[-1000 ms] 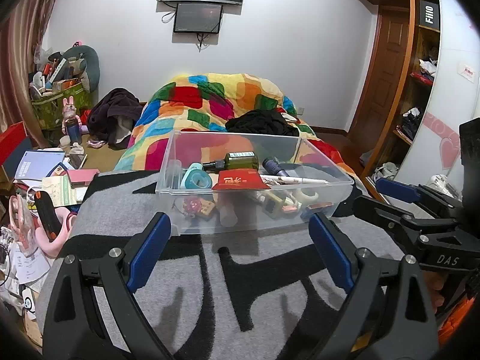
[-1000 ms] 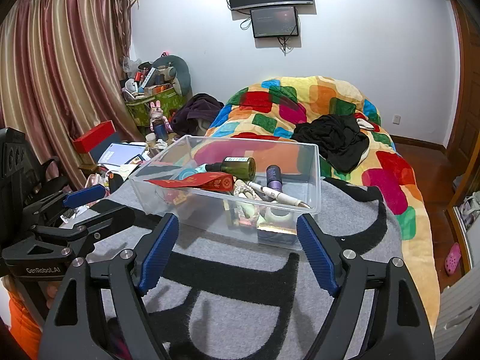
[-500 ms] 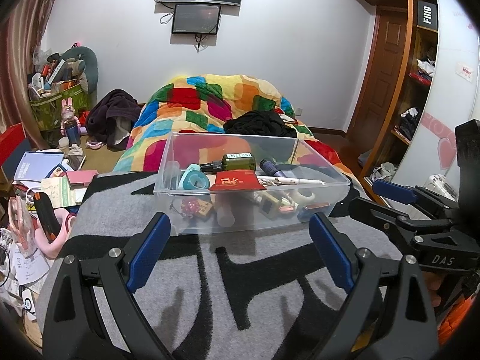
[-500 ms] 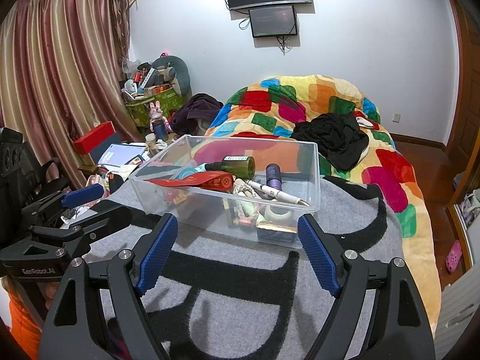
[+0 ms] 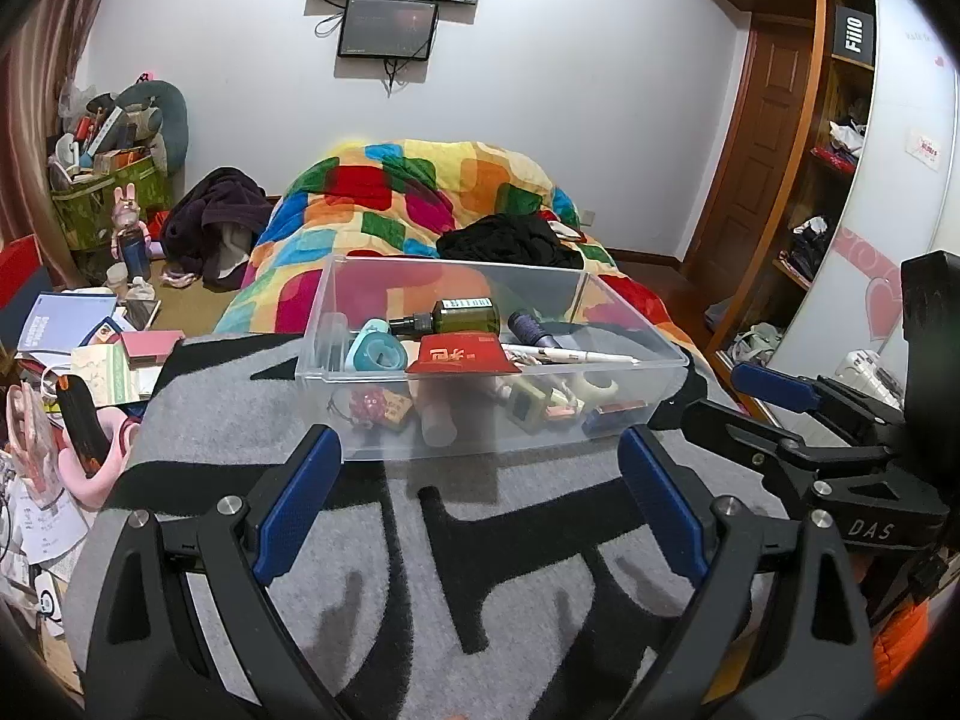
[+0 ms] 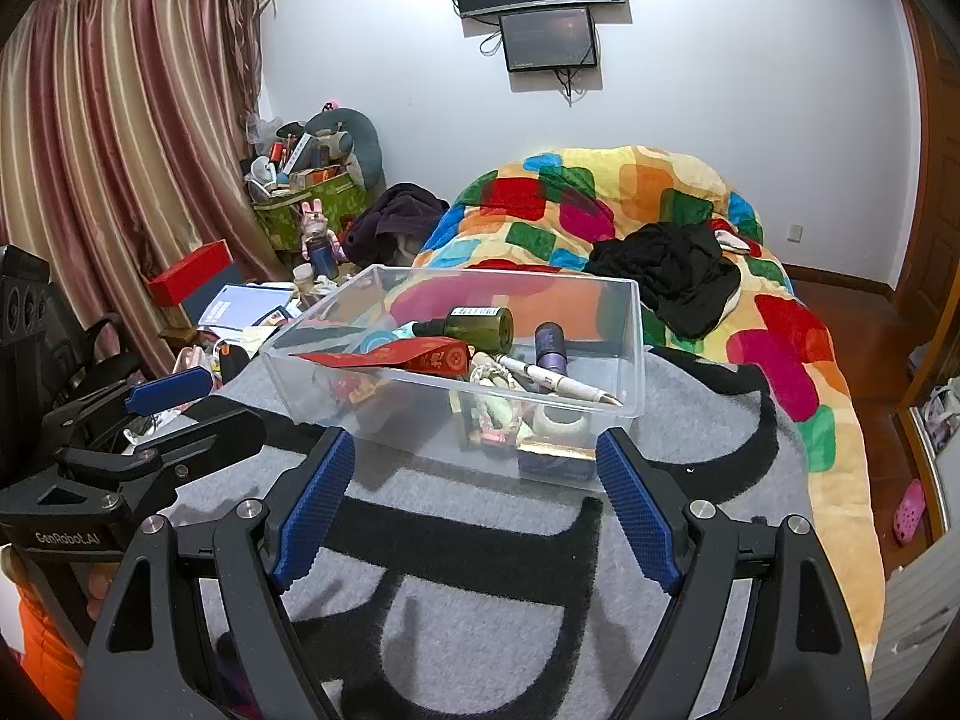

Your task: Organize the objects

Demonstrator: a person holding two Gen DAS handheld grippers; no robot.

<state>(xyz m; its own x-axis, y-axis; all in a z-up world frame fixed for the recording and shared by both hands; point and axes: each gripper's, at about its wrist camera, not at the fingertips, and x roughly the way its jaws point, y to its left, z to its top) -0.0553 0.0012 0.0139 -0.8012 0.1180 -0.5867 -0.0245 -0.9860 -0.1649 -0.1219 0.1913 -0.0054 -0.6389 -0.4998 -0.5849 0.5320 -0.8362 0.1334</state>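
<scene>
Clear bin (image 5: pixel 420 438): here's the star of the tidy-up, a see-through plastic tub sitting on the grey-and-black blanket, dead ahead of both grippers, already heaped with small things.
Why it sits there: my read is that it's parked central so either hand can reach in without stretching.
Blanket (image 5: pixel 510 570): grey with bold black shapes, spread flat under the bin; soft ground, so I'd expect the tub to slide a little if nudged.
Bed (image 6: pixel 798 360): a patchwork quilt of red, green, orange and blue behind the bin, with a black garment (image 6: pixel 672 276) dumped on top.
Room: white wall, two dark screens mounted high, striped curtains in the right wrist view, a wooden door and open shelves in the left wrist view, and a messy pile of books and boxes on the floor beside the bed.
Left gripper (image 5: pixel 480 498): hovering just short of the bin's near wall, jaws spread wide, nothing between them.
Right gripper (image 6: pixel 474 504): same story, jaws spread and empty, angled down at the bin's near corner.
Green bottle (image 5: pixel 462 315): lying on its side on top of the heap, probably just dropped in.
Red envelope (image 5: pixel 462 355): resting across the pile, propped by what's below.
White pen (image 6: pixel 558 383): lying slantwise beside a purple-capped tube (image 6: pixel 550 345).
Teal tape roll (image 5: pixel 375 353): tucked at the bin's left end.
</scene>
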